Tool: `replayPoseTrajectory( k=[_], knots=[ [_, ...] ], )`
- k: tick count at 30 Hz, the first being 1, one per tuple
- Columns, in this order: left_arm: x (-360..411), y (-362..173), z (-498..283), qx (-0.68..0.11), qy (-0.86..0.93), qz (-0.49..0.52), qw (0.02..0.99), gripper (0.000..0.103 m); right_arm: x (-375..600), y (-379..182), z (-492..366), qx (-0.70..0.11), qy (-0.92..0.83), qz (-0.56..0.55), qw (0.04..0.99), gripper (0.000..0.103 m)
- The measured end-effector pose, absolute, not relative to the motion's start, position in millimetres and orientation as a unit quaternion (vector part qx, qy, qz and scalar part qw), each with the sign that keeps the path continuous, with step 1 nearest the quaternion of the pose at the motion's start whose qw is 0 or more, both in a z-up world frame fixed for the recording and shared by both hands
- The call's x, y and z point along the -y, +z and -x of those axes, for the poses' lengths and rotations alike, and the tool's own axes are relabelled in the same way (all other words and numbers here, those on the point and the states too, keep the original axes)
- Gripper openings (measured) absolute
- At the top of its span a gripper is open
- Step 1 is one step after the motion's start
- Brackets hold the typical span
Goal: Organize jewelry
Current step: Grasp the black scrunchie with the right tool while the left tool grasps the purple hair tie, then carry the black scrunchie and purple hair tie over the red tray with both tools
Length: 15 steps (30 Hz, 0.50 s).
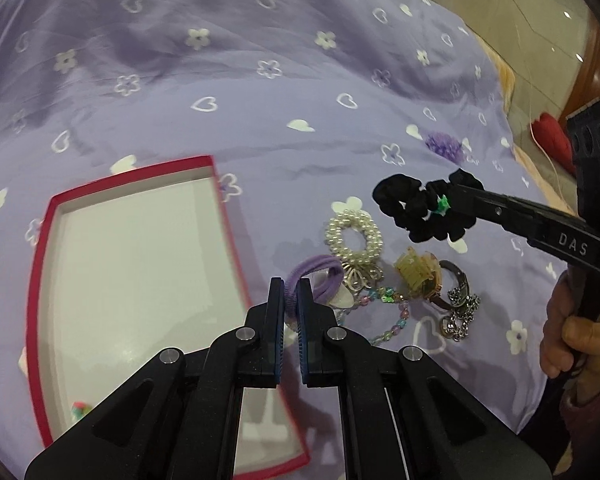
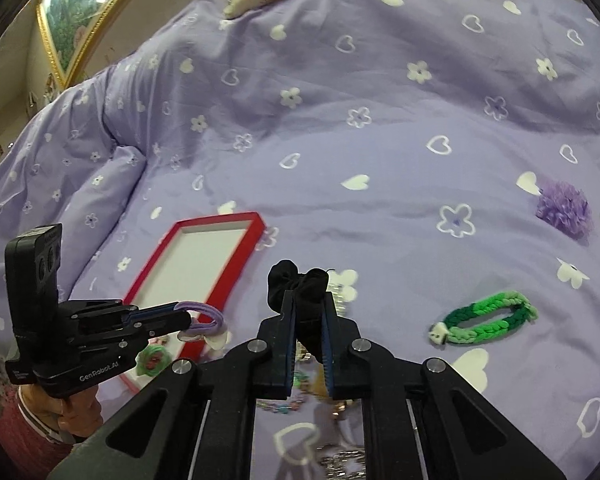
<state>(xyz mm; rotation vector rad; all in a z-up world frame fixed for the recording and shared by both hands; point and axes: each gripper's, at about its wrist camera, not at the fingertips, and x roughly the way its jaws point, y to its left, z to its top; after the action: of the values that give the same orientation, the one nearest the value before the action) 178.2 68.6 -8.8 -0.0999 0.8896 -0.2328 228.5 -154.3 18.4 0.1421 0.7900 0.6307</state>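
Observation:
My left gripper [image 1: 291, 289] is shut on a purple hair tie [image 1: 314, 276], lifted a little off the bedspread; the same gripper [image 2: 186, 314] shows from the side in the right wrist view with the purple hair tie [image 2: 208, 316] looped at its tips. My right gripper [image 2: 309, 300] is shut on a black scrunchie [image 2: 296, 280], which hangs in the air; from the left wrist view that gripper [image 1: 454, 196] reaches in from the right with the black scrunchie [image 1: 414, 206]. A shallow red-rimmed box [image 1: 40, 280] with a white floor lies at the left.
A pile lies on the purple bedspread: a pearl hair ring [image 1: 354, 236], a yellowish claw clip [image 1: 416, 272], a beaded chain [image 1: 396, 320], a metal chain [image 1: 462, 312]. A green braided band [image 2: 486, 318] and a purple pompom [image 2: 564, 208] lie apart. A person's hand [image 1: 568, 328] grips the right handle.

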Motion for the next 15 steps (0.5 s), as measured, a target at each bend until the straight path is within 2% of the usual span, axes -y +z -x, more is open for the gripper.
replayPoseTrajectory(
  k=[15],
  knots=[
    [-141.8,-8.8,-137.3,-0.417,-0.036,0.135,0.898,0.005,99.7,24.1,-199.2,-0.377,0.353,-0.064,0.854,0.010]
  ],
)
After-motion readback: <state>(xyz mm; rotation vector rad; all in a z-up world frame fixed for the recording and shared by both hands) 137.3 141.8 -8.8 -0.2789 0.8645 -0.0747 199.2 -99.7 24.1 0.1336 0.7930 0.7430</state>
